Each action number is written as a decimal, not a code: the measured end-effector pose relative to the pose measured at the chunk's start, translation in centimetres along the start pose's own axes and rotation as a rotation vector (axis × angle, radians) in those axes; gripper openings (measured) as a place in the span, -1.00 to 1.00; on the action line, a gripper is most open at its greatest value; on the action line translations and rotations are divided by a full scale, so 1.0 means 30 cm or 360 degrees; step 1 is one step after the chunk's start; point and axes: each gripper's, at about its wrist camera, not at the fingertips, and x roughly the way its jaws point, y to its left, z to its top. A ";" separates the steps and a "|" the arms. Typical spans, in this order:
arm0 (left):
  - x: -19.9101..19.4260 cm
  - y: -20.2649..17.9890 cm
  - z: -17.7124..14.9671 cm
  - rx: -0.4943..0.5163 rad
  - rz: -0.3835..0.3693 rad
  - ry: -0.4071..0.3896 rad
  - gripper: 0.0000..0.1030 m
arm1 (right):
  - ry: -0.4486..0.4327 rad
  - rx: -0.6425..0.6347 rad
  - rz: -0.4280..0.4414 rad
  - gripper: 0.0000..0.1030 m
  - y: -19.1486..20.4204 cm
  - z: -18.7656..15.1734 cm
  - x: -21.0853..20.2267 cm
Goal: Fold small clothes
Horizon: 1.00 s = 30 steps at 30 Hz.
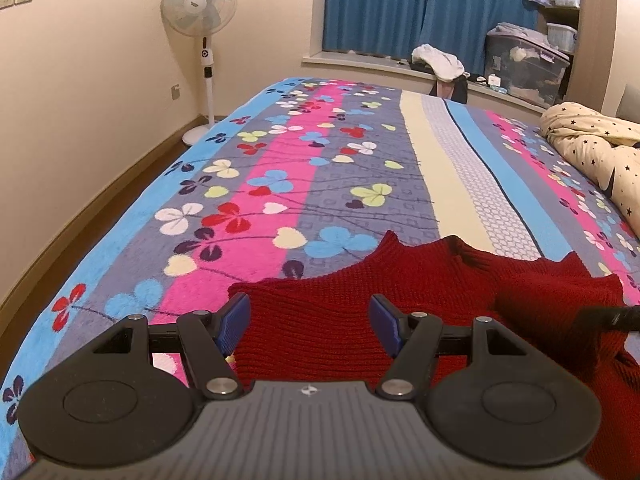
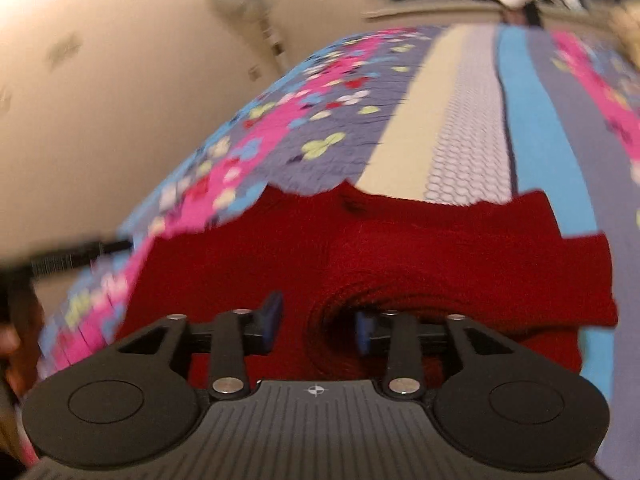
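Note:
A small dark red knitted sweater (image 1: 400, 292) lies on the flowered bedspread (image 1: 280, 160), partly folded over itself. My left gripper (image 1: 310, 326) is open, low over the sweater's left part, blue pads (image 1: 234, 322) apart and empty. In the blurred right wrist view the sweater (image 2: 420, 248) shows with a rolled fold (image 2: 360, 304) close to my right gripper (image 2: 316, 326). Its jaws stand apart with sweater fabric between them; the right pad (image 2: 362, 330) is partly hidden by the fold. A grip does not show. The right gripper's edge (image 1: 616, 316) shows in the left wrist view.
A standing fan (image 1: 204, 40) stands by the wall at the bed's far left corner. A cream star-print duvet (image 1: 600, 148) lies at the far right of the bed. Blue curtains (image 1: 420, 4), a window ledge with clothes (image 1: 438, 62) and a storage box (image 1: 524, 64) lie beyond.

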 end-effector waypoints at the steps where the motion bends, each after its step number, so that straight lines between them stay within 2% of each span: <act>1: 0.002 0.001 0.000 -0.0001 0.0001 0.0002 0.38 | -0.0023 0.0059 0.0005 -0.06 -0.017 0.004 -0.009; 6: 0.001 0.000 0.000 -0.0003 0.0005 0.0007 0.38 | -0.0076 0.0440 0.0050 -0.01 -0.109 0.018 -0.042; 8: 0.003 0.000 0.000 -0.0003 0.0005 0.0008 0.38 | -0.0049 0.0561 -0.0027 0.07 -0.147 0.009 -0.031; 9: 0.003 0.001 0.000 -0.0001 0.0005 0.0008 0.38 | -0.0041 0.0595 -0.0077 0.07 -0.163 0.007 -0.028; 10: 0.003 0.000 0.000 0.0002 0.0005 0.0009 0.38 | -0.0036 0.0628 -0.0116 0.16 -0.175 -0.001 -0.032; 12: 0.005 -0.003 -0.002 0.0003 0.0006 0.0012 0.38 | -0.0013 0.0720 -0.0141 0.24 -0.201 -0.016 -0.033; 15: 0.006 -0.006 -0.004 0.0002 0.0007 0.0015 0.38 | -0.0038 0.0823 -0.0123 0.24 -0.226 -0.028 -0.025; 19: 0.006 -0.007 -0.006 0.0001 0.0007 0.0016 0.38 | -0.0154 0.0931 -0.0203 0.24 -0.261 -0.031 -0.057; 22: 0.008 -0.008 -0.006 0.0000 0.0007 0.0017 0.38 | -0.0221 0.1032 -0.0188 0.24 -0.300 -0.037 -0.074; 26: 0.006 -0.011 -0.010 0.0012 0.0008 0.0019 0.38 | -0.0253 0.1130 -0.0218 0.22 -0.346 -0.047 -0.053; 27: 0.006 -0.012 -0.011 0.0014 0.0008 0.0018 0.38 | -0.0255 0.1147 -0.0216 0.03 -0.353 -0.051 -0.042; 28: 0.006 -0.012 -0.011 0.0013 0.0008 0.0018 0.38 | -0.0256 0.1157 -0.0209 -0.36 -0.358 -0.055 -0.034; 30: 0.005 -0.012 -0.012 0.0009 0.0010 0.0019 0.38 | -0.0266 0.1180 -0.0163 -0.73 -0.362 -0.062 -0.021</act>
